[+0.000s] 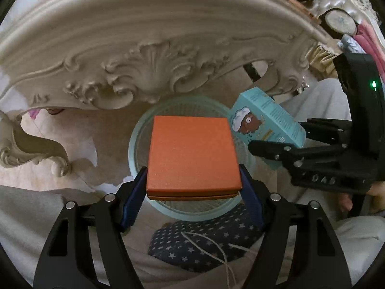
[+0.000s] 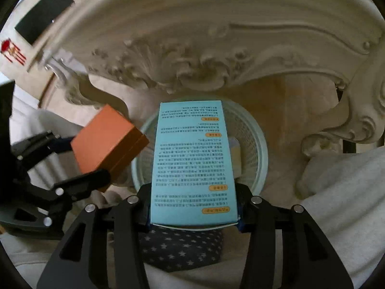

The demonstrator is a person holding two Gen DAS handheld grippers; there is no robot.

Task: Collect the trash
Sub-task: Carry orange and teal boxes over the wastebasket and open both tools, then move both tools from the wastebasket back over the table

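Over the round mesh bin (image 1: 137, 134), the left gripper (image 1: 192, 187) holds the orange box (image 1: 192, 154) & the right gripper (image 2: 193, 204) holds the blue box (image 2: 192, 159), so both should let go w/ each box right above the hole.

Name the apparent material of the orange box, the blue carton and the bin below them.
Orange box: looks like rigid matte paperboard, faintly textured, with a lid seam.
Blue carton: thin printed card, slightly glossy, with sharp folds.
Bin: probably pale moulded plastic, with latticed mesh walls.

Left tongs (image 1: 192, 185) and right tongs (image 2: 193, 207), each clamped on a load.
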